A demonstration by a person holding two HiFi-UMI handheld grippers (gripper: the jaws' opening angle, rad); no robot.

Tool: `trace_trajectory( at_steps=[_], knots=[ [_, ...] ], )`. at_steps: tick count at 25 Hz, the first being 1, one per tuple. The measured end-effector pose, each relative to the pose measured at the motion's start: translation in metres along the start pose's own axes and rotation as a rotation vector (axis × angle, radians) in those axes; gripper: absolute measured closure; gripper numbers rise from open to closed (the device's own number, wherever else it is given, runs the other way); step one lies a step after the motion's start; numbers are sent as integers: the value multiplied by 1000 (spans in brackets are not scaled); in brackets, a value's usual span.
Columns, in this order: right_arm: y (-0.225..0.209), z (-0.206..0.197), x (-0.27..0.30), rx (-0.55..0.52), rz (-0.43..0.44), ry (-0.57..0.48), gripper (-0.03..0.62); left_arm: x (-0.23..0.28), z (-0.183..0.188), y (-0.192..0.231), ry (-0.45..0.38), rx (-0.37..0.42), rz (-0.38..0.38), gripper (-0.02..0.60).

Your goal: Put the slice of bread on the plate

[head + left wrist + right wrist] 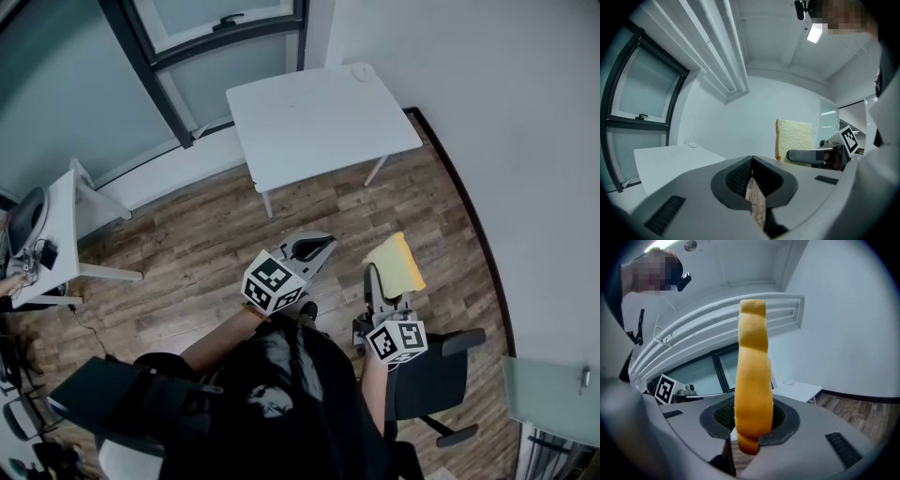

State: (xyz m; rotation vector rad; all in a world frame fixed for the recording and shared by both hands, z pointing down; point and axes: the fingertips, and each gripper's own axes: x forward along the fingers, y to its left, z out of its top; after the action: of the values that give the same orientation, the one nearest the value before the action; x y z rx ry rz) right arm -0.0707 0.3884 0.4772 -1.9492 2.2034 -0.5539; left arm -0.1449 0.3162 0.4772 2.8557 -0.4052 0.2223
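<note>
A slice of bread [398, 262] with a yellow-brown crust stands upright in my right gripper [379, 279], which is shut on its lower edge. In the right gripper view the slice [752, 380] shows edge-on between the jaws of that gripper [749, 417]. My left gripper [322, 247] is to the left of it, its jaws shut with nothing between them [751, 161]. The left gripper view shows the bread [793, 136] flat-on. A small white plate [363, 71] sits at the far right corner of the white table [319, 122], well ahead of both grippers.
Wooden floor lies between me and the table. A black office chair [433, 375] stands close behind my right side. A white desk [58, 234] with equipment is at the left. A white wall runs along the right, windows at the back.
</note>
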Motion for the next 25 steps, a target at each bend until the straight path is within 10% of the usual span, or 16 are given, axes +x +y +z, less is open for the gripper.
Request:
trace_trajectory(
  at_steps=[25],
  knots=[
    [-66, 12, 124, 44, 152, 133, 491, 86, 12, 92, 23, -47, 84, 577]
  ],
)
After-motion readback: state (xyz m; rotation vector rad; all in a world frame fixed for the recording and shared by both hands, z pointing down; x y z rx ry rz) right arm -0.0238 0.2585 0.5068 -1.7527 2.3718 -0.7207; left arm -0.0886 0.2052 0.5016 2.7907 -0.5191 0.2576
